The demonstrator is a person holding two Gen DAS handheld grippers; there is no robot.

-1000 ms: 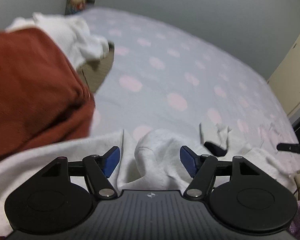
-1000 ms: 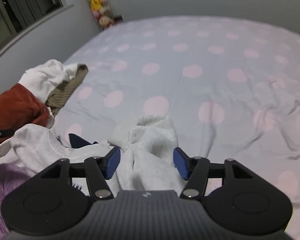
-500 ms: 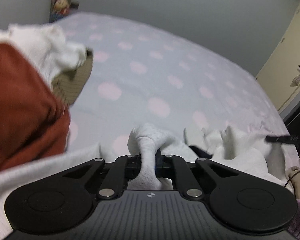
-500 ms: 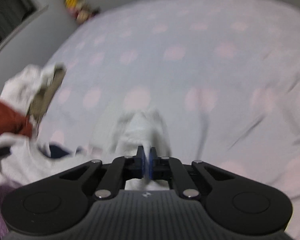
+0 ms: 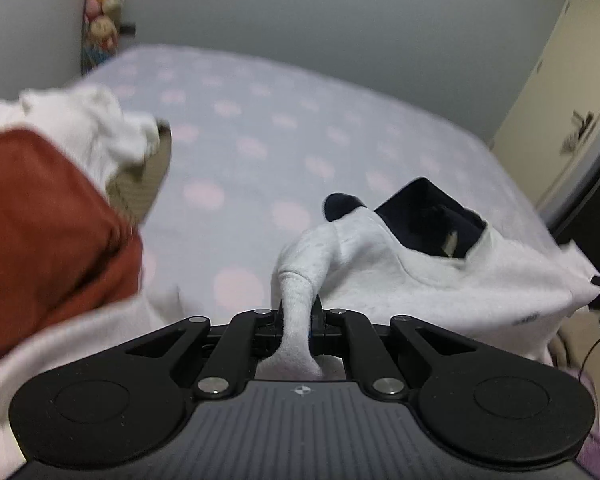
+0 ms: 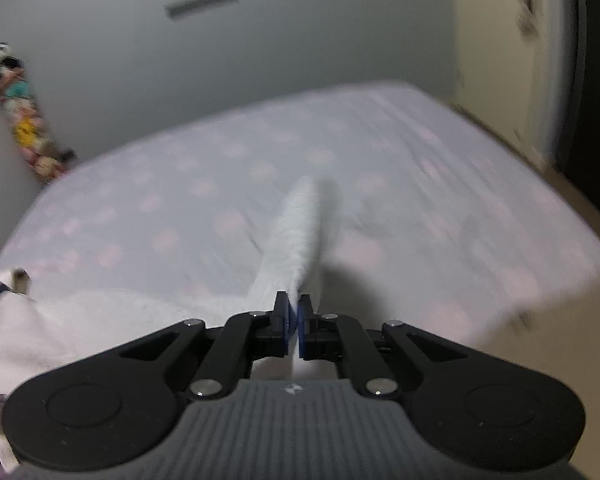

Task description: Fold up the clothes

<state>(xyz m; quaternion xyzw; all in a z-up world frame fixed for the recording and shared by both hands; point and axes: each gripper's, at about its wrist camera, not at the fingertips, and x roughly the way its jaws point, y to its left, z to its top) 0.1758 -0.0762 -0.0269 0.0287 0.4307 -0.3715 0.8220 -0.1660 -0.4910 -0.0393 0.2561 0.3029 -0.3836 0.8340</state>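
A white sweatshirt with a dark navy inner collar hangs lifted above the polka-dot bed. My left gripper is shut on a bunched fold of it near the collar. My right gripper is shut on another part of the white sweatshirt, which stretches away from the jaws over the bed. The rest of the garment trails down to the lower left in the right wrist view.
A pile of clothes lies at the left: a rust-red garment, a white one and an olive striped one. A purple garment lies at the near right. Stuffed toys hang on the far wall. A cream door stands at right.
Both grippers closed on the white sweatshirt, then rose with it. The garment has come up off the bed and spread between them, baring its navy collar.
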